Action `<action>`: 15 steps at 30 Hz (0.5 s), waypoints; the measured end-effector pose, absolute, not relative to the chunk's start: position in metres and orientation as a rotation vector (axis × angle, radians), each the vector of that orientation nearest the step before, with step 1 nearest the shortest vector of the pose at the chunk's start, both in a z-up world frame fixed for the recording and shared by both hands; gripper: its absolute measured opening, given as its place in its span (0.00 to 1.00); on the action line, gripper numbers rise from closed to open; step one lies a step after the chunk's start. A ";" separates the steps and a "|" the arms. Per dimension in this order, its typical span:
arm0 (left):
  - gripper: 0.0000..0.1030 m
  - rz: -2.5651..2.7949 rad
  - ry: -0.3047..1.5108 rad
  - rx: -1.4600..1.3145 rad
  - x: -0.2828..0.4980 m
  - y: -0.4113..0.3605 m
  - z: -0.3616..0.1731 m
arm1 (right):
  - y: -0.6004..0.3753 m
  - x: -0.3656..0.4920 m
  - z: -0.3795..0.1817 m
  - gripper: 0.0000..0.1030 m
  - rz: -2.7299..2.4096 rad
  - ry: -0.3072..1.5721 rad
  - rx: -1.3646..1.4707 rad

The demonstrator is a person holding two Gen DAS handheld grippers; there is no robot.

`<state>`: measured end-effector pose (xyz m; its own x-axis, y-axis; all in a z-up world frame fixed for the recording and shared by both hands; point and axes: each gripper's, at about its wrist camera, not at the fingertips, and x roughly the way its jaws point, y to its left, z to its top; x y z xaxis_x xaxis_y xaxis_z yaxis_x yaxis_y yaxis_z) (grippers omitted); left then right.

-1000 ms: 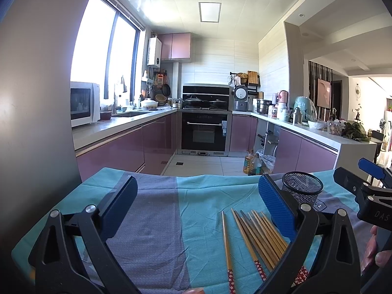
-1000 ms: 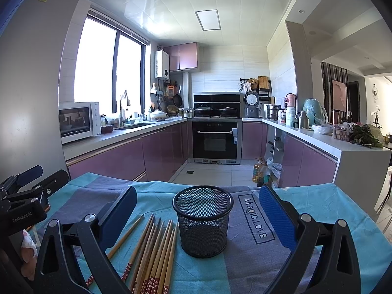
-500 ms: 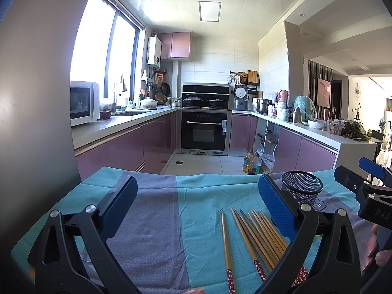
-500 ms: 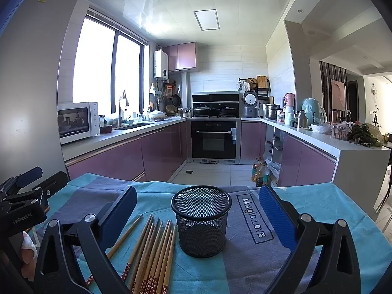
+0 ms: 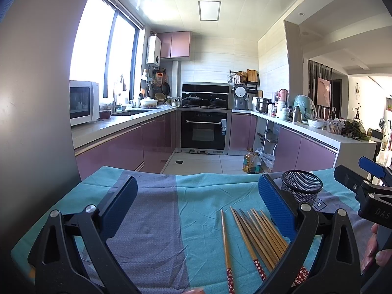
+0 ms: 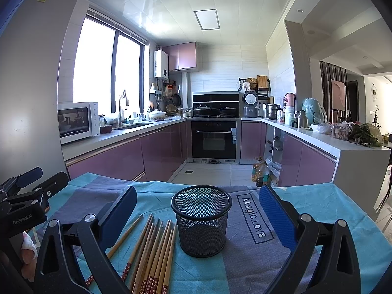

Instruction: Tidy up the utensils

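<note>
Several wooden chopsticks (image 6: 153, 250) with red patterned ends lie side by side on the cloth, left of an upright, empty black mesh cup (image 6: 201, 220). My right gripper (image 6: 198, 216) is open and empty, its jaws wide either side of the cup, just in front of it. My left gripper (image 5: 198, 207) is open and empty over the cloth; the chopsticks (image 5: 257, 237) lie by its right finger, the cup (image 5: 301, 187) behind that finger. Each gripper shows at the edge of the other's view.
A teal and grey-purple cloth (image 6: 247, 252) printed "Magic.LOVE" covers the table. The table's far edge drops to the kitchen floor. Purple cabinets, an oven (image 6: 212, 139), a microwave (image 6: 76, 121) and cluttered counters stand beyond.
</note>
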<state>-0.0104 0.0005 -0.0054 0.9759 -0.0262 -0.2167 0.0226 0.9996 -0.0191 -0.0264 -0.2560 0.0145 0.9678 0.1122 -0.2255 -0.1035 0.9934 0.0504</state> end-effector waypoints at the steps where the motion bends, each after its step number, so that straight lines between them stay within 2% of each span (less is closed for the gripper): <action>1: 0.94 -0.025 0.219 -0.017 -0.010 0.000 -0.005 | -0.256 -0.026 0.014 0.94 0.108 0.229 0.038; 15: 0.94 -0.025 0.228 -0.018 -0.011 -0.002 -0.009 | -0.256 -0.026 0.015 0.94 0.111 0.233 0.037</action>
